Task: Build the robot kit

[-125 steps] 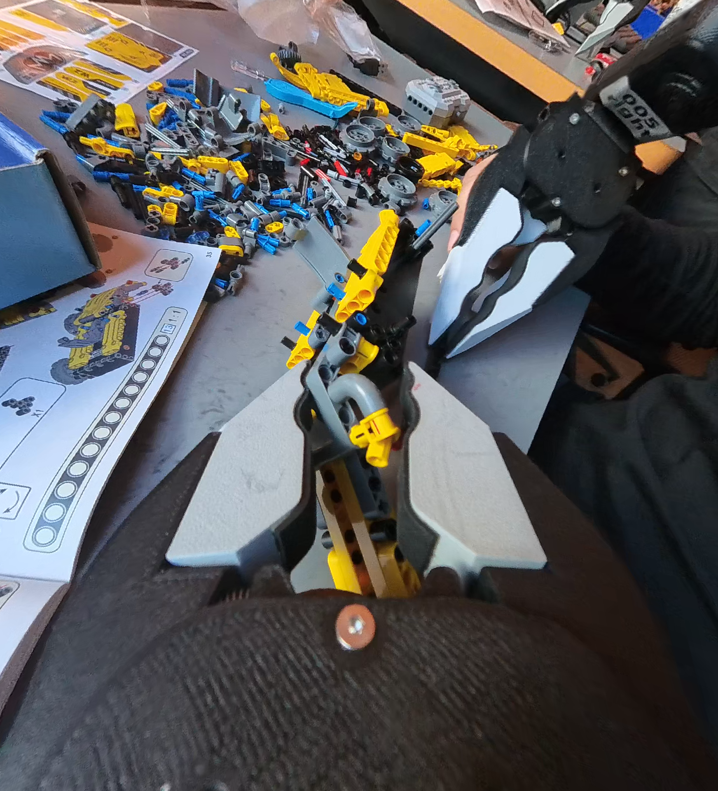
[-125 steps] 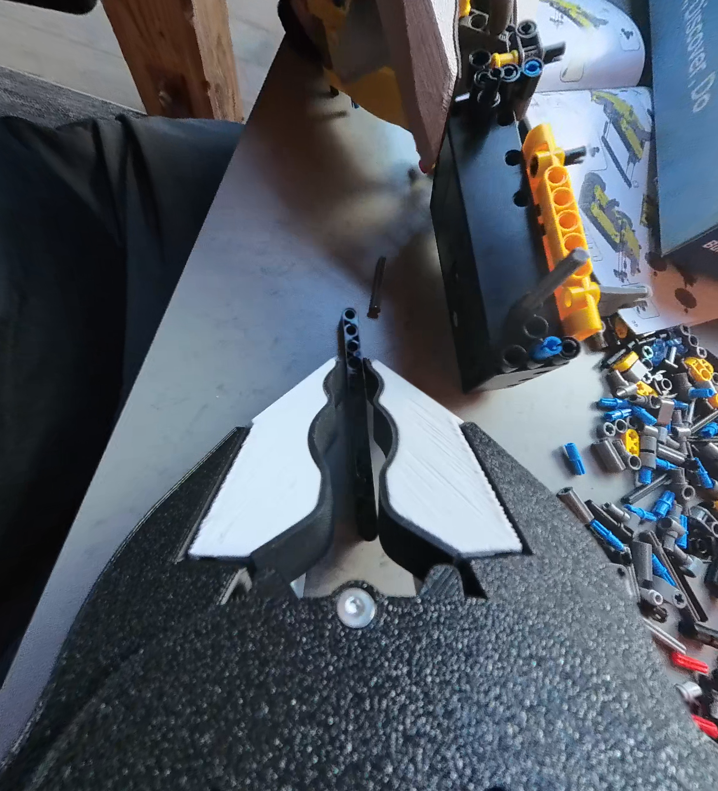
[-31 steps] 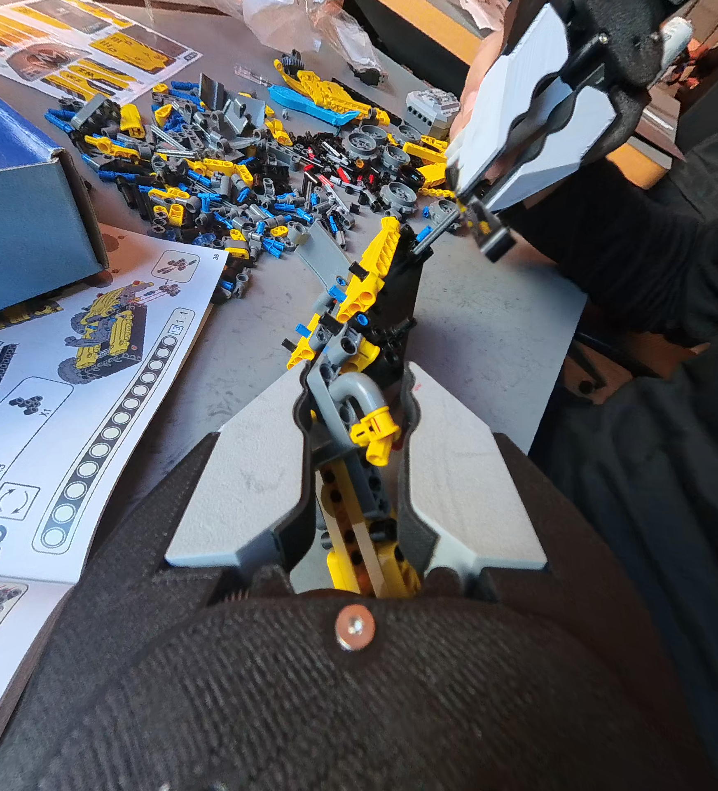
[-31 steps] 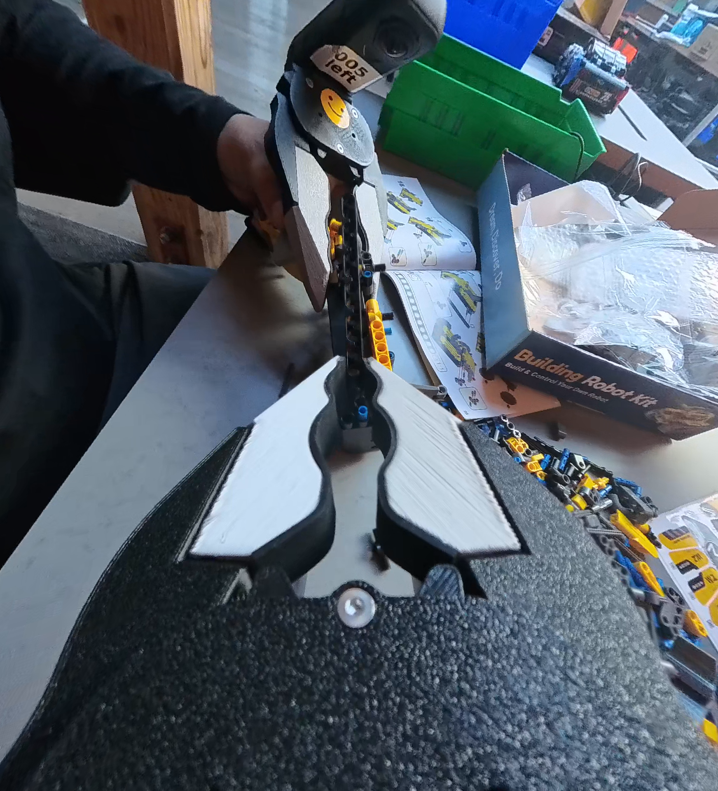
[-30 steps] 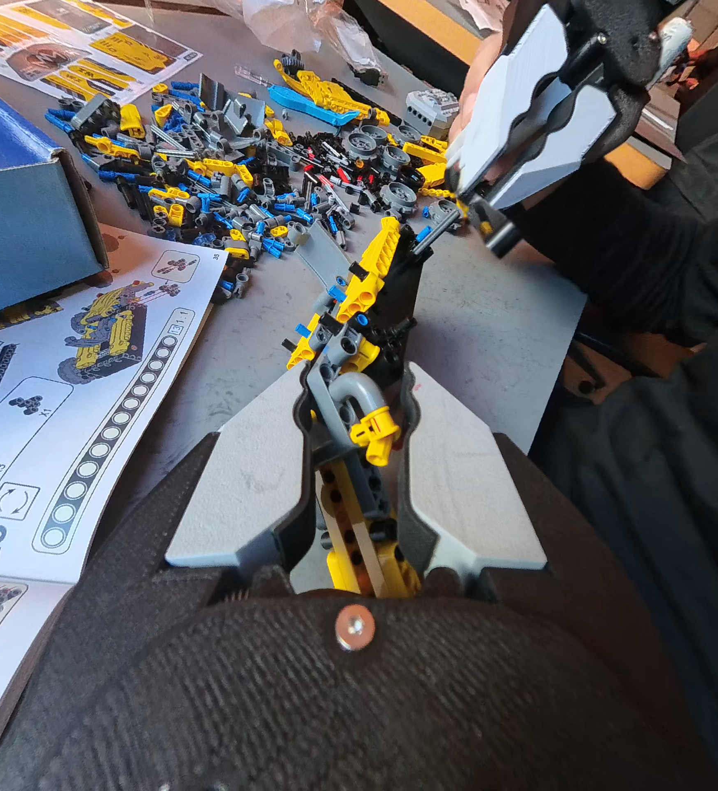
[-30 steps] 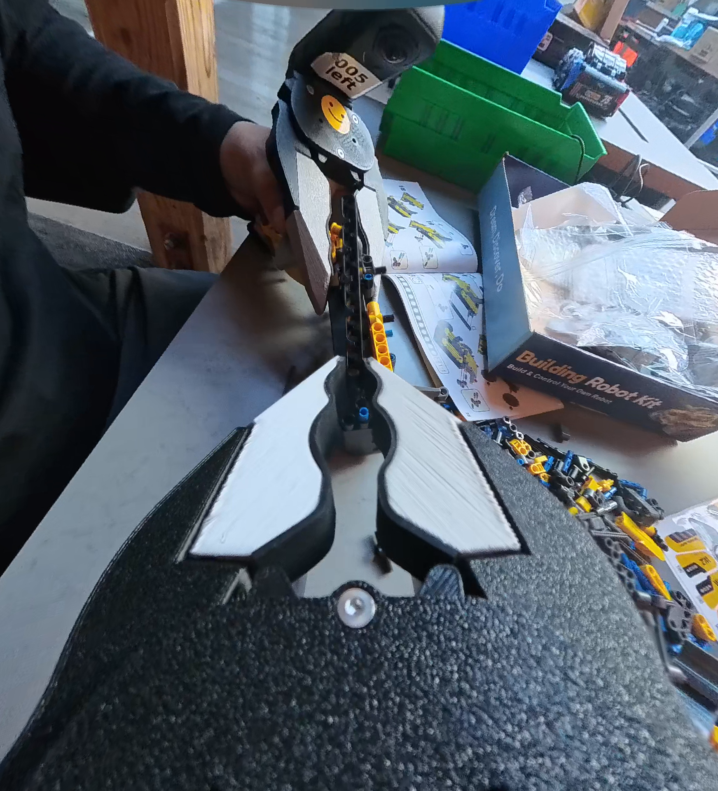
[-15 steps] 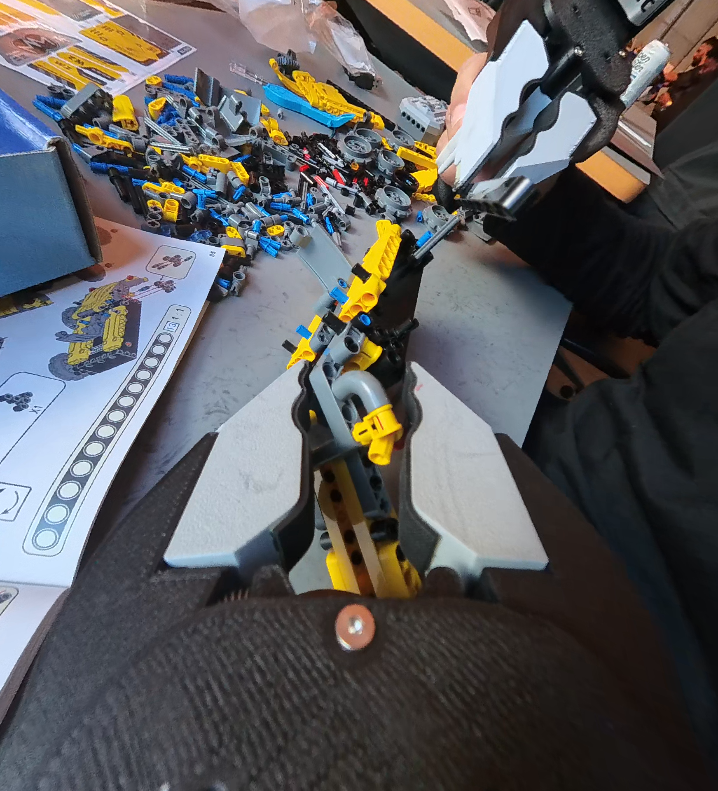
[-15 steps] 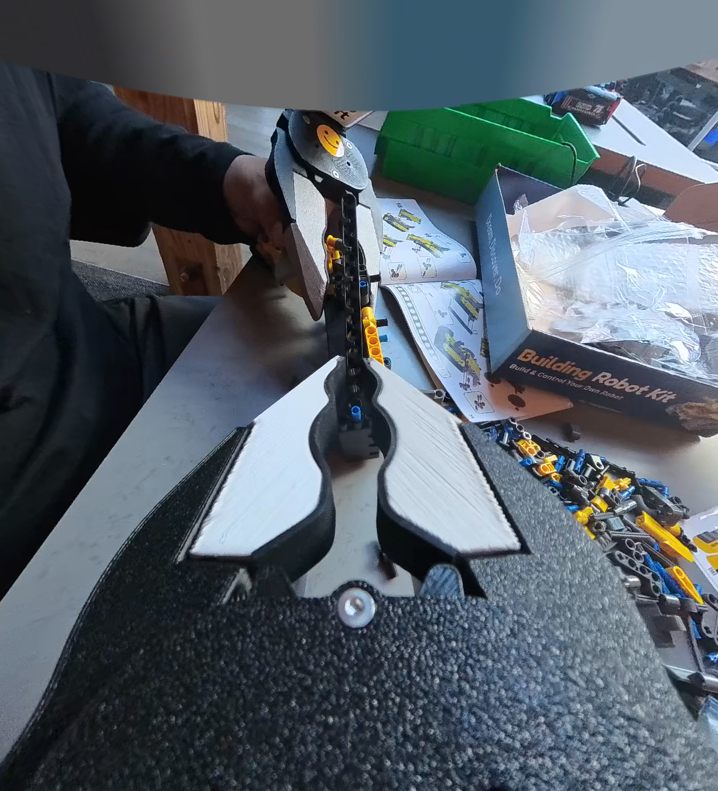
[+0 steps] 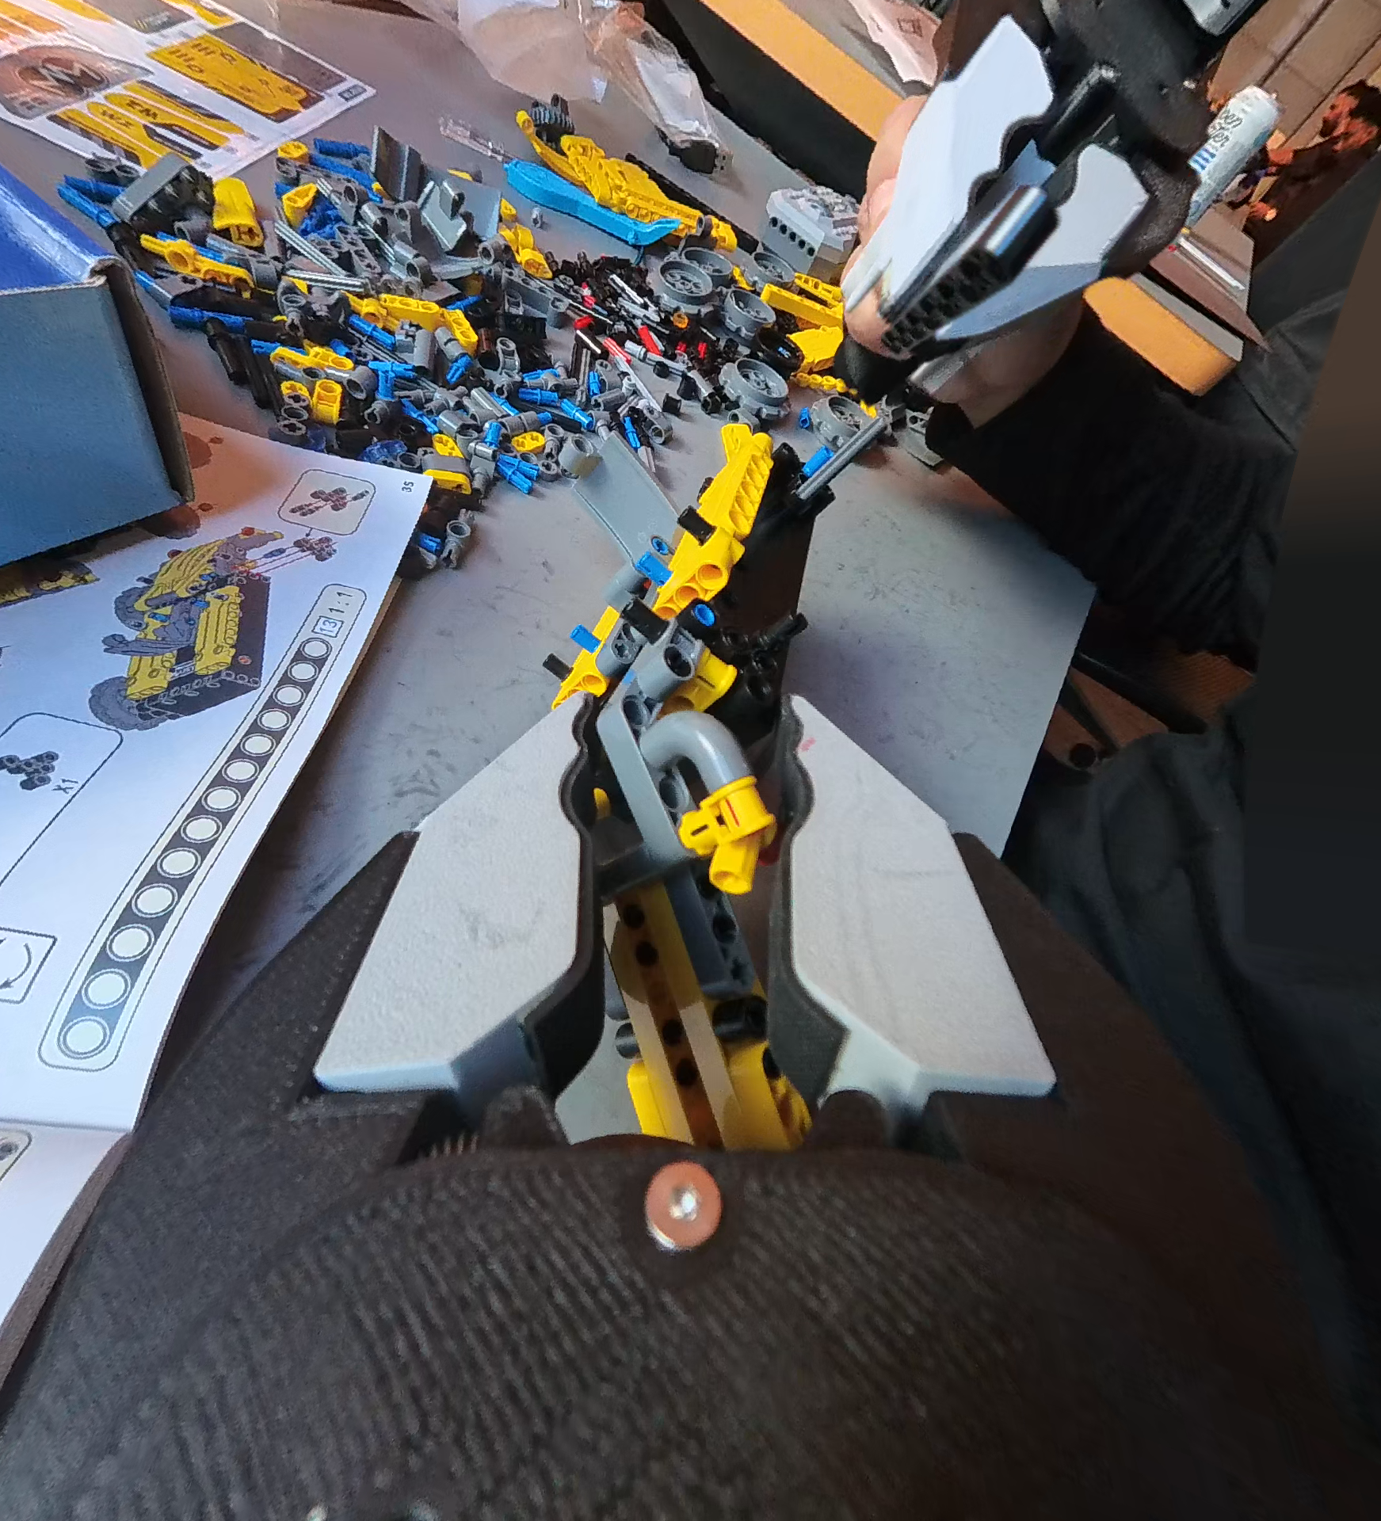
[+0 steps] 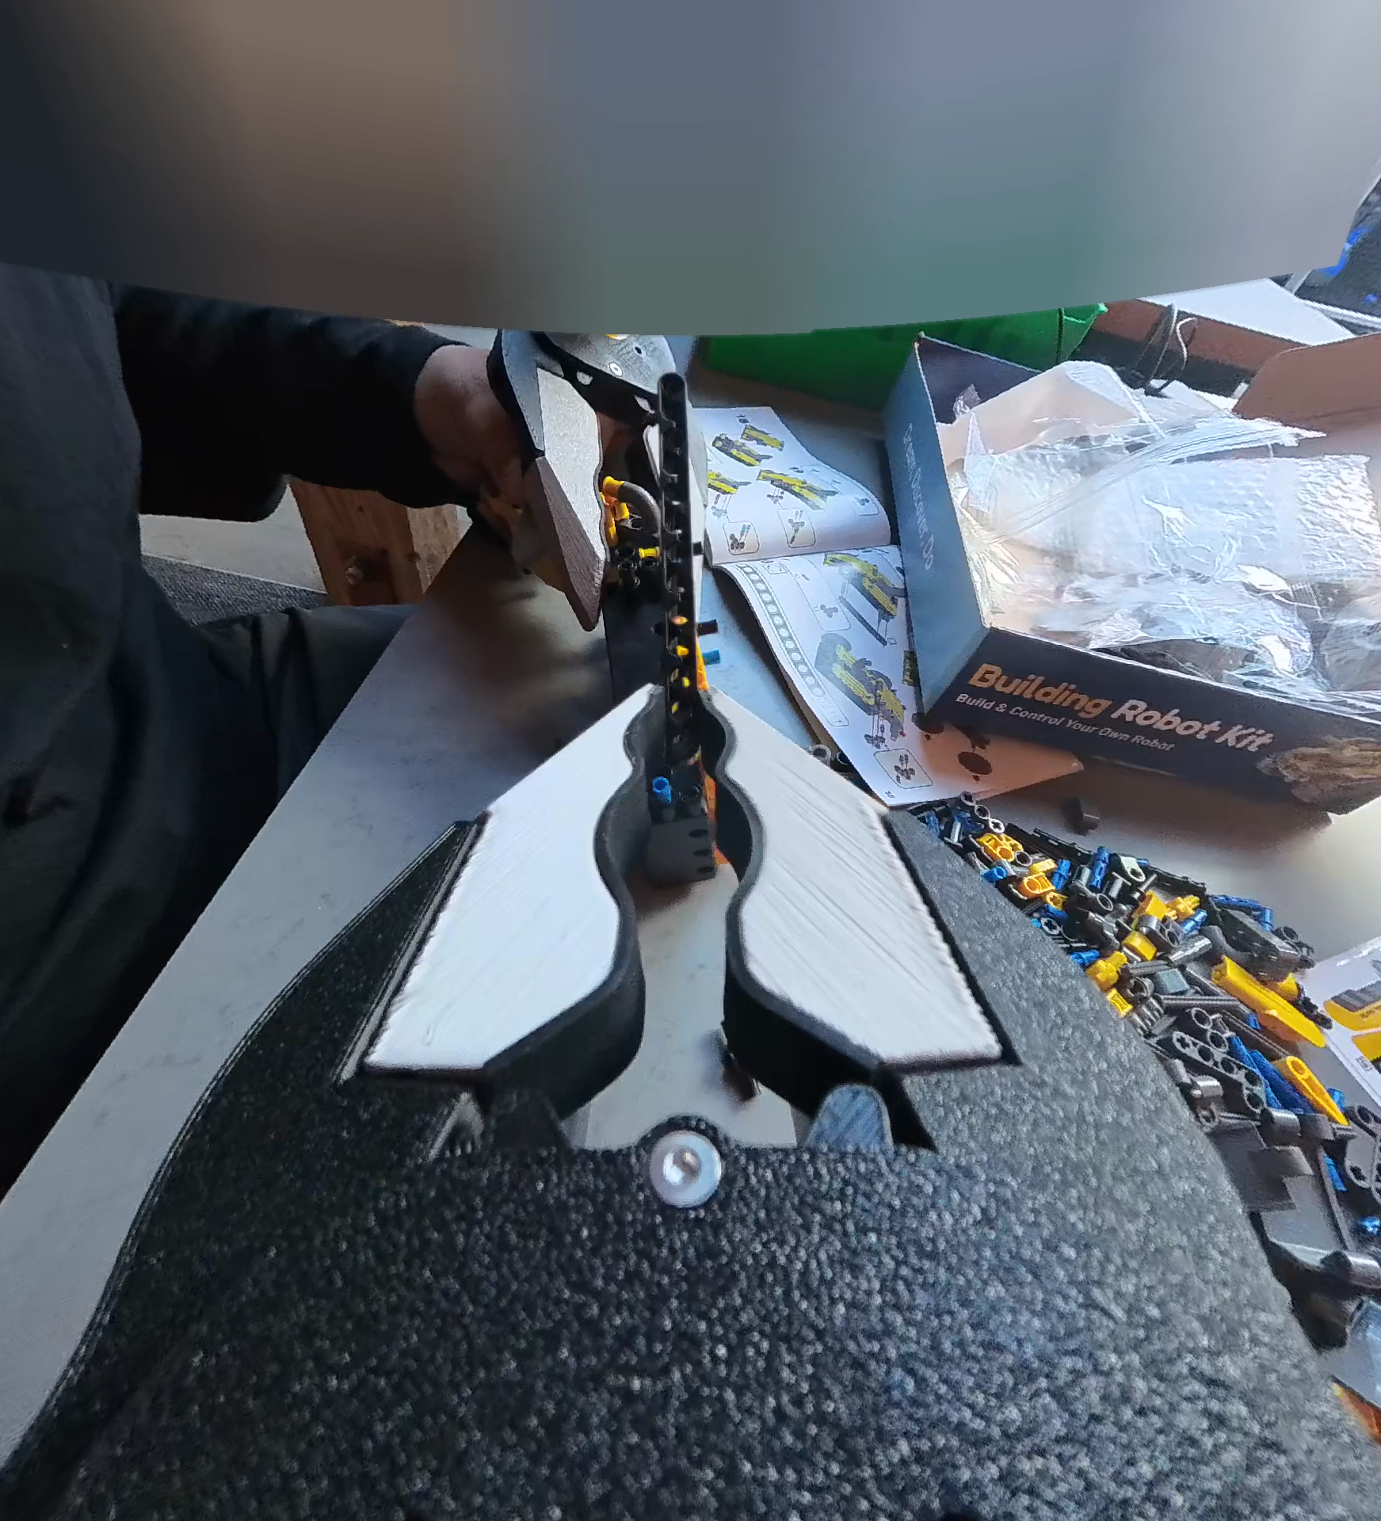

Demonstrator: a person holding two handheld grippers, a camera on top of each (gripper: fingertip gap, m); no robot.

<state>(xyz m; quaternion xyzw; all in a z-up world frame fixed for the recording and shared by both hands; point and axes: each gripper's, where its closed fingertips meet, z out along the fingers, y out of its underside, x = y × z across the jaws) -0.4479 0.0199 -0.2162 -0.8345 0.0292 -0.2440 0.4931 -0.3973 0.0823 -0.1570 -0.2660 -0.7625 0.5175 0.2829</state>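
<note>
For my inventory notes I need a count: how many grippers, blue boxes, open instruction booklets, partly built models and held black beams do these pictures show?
Grippers: 2, the left gripper and the right gripper
Blue box: 1
Open instruction booklet: 1
Partly built model: 1
Black beam: 1
Total: 6

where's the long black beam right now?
The black beam is clamped in the right tongs, held in the air in front of the yellow-and-black model that the left tongs grip, above the table's near edge.
</note>
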